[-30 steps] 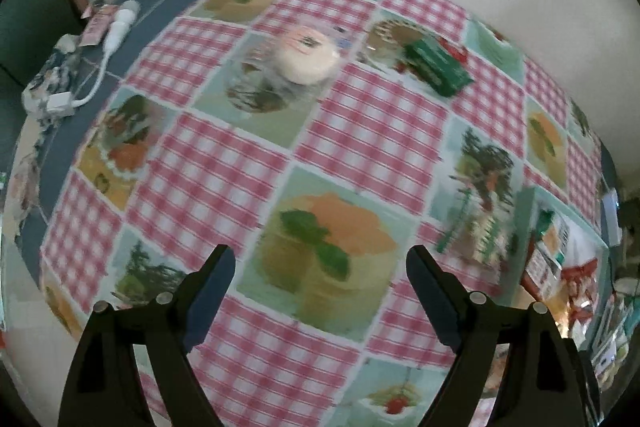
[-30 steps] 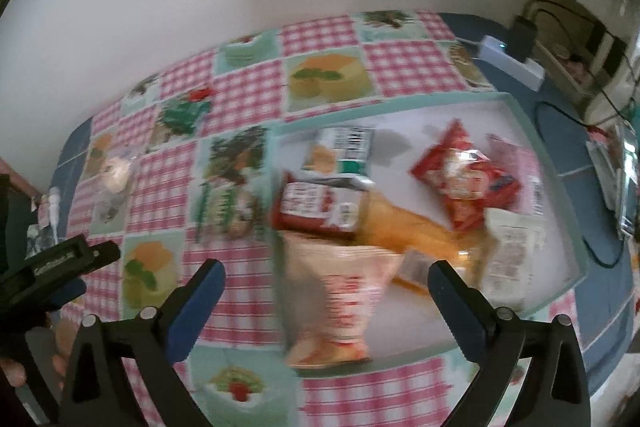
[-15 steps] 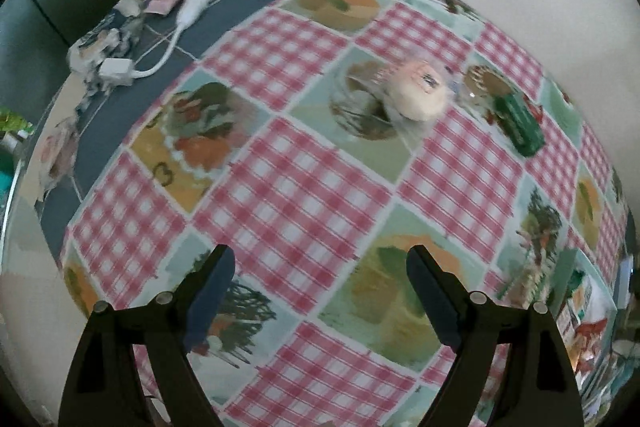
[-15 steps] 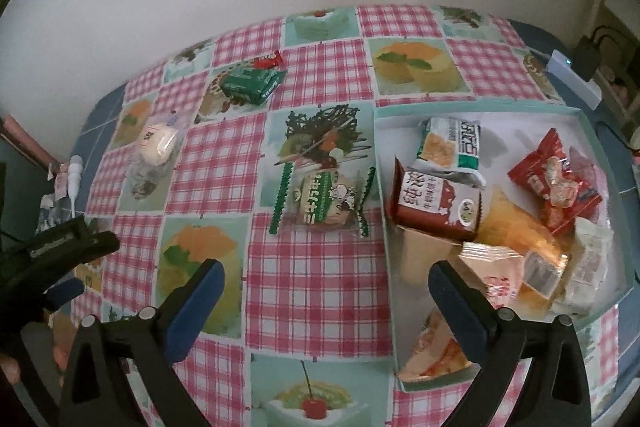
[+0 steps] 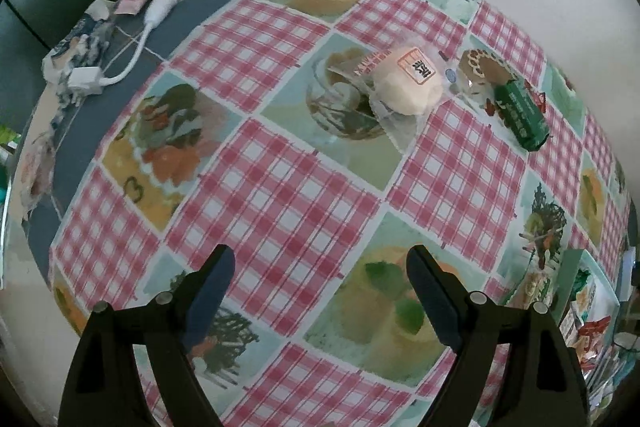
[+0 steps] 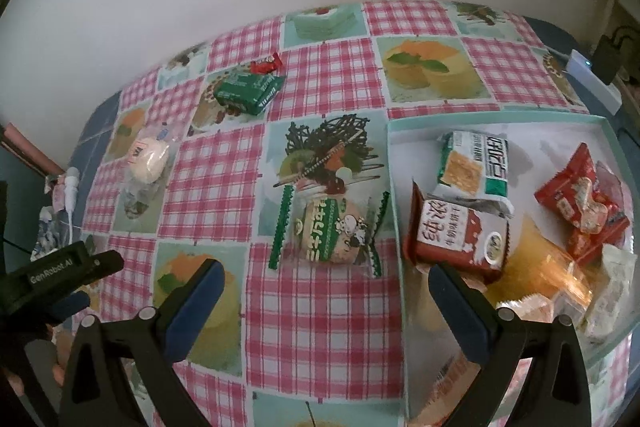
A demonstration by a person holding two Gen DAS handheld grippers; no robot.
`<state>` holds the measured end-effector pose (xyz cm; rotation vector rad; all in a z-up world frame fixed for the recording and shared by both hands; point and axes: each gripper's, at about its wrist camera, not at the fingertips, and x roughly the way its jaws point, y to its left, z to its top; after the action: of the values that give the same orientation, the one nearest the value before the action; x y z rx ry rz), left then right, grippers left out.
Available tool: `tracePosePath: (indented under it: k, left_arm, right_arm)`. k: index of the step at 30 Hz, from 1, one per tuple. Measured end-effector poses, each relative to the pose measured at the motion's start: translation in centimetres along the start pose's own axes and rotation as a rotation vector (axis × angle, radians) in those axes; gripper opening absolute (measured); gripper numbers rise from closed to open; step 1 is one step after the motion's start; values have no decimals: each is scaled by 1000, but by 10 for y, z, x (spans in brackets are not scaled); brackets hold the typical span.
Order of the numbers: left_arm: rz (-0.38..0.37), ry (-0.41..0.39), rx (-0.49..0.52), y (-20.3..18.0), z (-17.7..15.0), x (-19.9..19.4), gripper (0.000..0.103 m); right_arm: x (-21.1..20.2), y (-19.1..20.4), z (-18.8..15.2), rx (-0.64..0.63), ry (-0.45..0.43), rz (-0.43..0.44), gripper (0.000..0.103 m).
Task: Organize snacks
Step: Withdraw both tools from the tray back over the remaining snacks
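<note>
- Your left gripper [image 5: 316,291] hangs above the checked tablecloth [image 5: 280,195], its 2 fingers spread wide and empty; the round pale bun in clear wrap [image 5: 408,87] lies well ahead.
- Your right gripper [image 6: 320,303] is also spread, holding nothing, with the green-edged clear snack packet [image 6: 330,231] just ahead, beside the pale teal tray [image 6: 396,187] of snacks.
</note>
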<state>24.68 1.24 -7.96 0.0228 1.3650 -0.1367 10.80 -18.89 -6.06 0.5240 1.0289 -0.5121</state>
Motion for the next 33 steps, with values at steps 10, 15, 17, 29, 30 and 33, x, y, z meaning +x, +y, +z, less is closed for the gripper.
tracePosePath:
  k: [10, 15, 17, 29, 30, 33]
  left_arm:
    - [11, 17, -17, 0, 20, 18, 88]
    - [17, 29, -29, 2, 27, 26, 88]
    - [23, 30, -31, 1, 31, 30, 88]
    - [29, 34, -7, -11, 31, 39, 88]
    - [29, 35, -7, -10, 31, 40, 88]
    - [31, 37, -8, -8, 29, 42, 88]
  right_arm:
    - [27, 11, 10, -1, 40, -14, 103]
    - [30, 16, 14, -17, 38, -35, 103]
    - [30, 18, 15, -23, 36, -41, 103]
    - [42, 20, 20, -12, 58, -43, 103]
    - [43, 18, 21, -6, 60, -36, 103]
    - [45, 18, 22, -8, 65, -36, 103]
